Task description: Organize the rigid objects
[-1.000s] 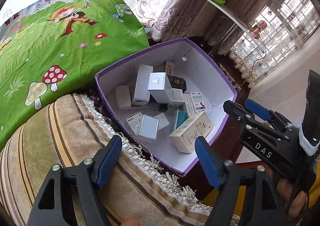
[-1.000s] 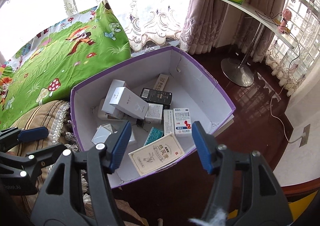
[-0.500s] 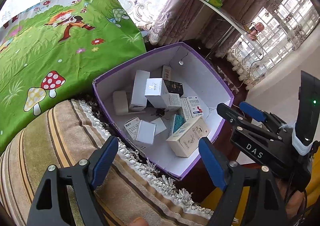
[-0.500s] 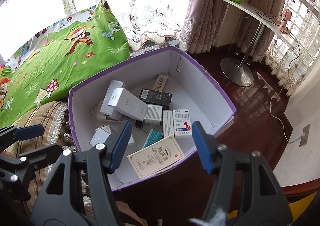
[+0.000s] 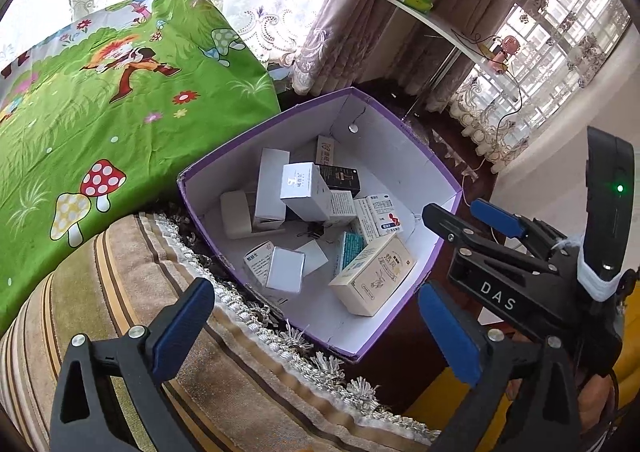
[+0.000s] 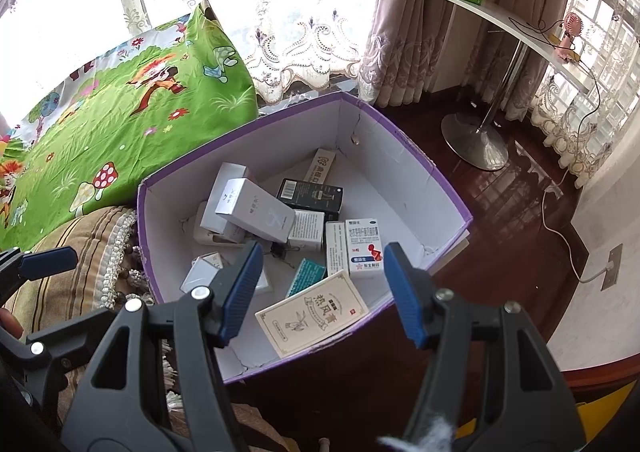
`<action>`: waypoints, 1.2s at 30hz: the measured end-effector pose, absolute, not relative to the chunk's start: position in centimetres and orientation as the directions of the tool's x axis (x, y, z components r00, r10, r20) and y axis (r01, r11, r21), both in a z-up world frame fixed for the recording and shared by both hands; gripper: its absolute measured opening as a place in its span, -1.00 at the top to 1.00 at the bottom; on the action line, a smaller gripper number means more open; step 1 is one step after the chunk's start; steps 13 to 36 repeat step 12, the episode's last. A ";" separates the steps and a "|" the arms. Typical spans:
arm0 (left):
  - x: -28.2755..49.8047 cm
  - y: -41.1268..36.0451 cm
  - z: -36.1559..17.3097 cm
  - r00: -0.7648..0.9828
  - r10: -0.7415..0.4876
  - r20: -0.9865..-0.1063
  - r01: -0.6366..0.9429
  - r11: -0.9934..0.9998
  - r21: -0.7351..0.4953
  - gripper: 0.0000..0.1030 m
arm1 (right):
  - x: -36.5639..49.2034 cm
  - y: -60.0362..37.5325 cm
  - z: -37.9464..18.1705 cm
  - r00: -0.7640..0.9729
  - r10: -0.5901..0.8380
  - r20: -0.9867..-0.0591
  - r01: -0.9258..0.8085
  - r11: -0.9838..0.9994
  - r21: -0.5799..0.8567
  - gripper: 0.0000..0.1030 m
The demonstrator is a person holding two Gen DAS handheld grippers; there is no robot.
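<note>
Both tools, left tool [image 5: 316,326] and right tool [image 6: 324,284], hung spread and empty above the purple box [image 6: 424,172] of small cartons.

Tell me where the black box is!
The black box lies inside the purple-edged carton, toward its far side in the right wrist view, between the tilted white box and a slim cream box leaning in the back corner.

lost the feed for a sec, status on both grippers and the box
Left gripper open, empty, over the striped cushion. Right gripper open, empty, above the cream box in the purple bin. Nothing blocking.
</note>
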State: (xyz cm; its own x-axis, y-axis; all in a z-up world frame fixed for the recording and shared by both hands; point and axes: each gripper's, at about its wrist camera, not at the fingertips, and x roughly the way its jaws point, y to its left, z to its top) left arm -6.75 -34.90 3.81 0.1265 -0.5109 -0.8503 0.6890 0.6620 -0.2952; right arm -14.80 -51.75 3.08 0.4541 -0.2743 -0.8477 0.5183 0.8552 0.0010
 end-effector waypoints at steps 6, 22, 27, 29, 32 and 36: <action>-6.9 -35.2 3.8 0.131 -0.506 -0.853 0.699 0.657 -0.283 -1.00 | -14.9 -51.8 2.9 0.451 -0.271 -0.850 0.521 0.853 0.004 -0.29; -7.3 -35.6 4.1 0.142 -0.525 -0.839 0.721 0.636 -0.276 -1.00 | -15.0 -51.8 2.8 0.453 -0.267 -0.851 0.525 0.851 0.013 -0.29; -7.3 -35.6 4.1 0.142 -0.525 -0.839 0.721 0.636 -0.276 -1.00 | -15.0 -51.8 2.8 0.453 -0.267 -0.851 0.525 0.851 0.013 -0.29; -7.3 -35.6 4.1 0.142 -0.525 -0.839 0.721 0.636 -0.276 -1.00 | -15.0 -51.8 2.8 0.453 -0.267 -0.851 0.525 0.851 0.013 -0.29; -7.3 -35.6 4.1 0.142 -0.525 -0.839 0.721 0.636 -0.276 -1.00 | -15.0 -51.8 2.8 0.453 -0.267 -0.851 0.525 0.851 0.013 -0.29; -7.3 -35.6 4.1 0.142 -0.525 -0.839 0.721 0.636 -0.276 -1.00 | -15.0 -51.8 2.8 0.453 -0.267 -0.851 0.525 0.851 0.013 -0.29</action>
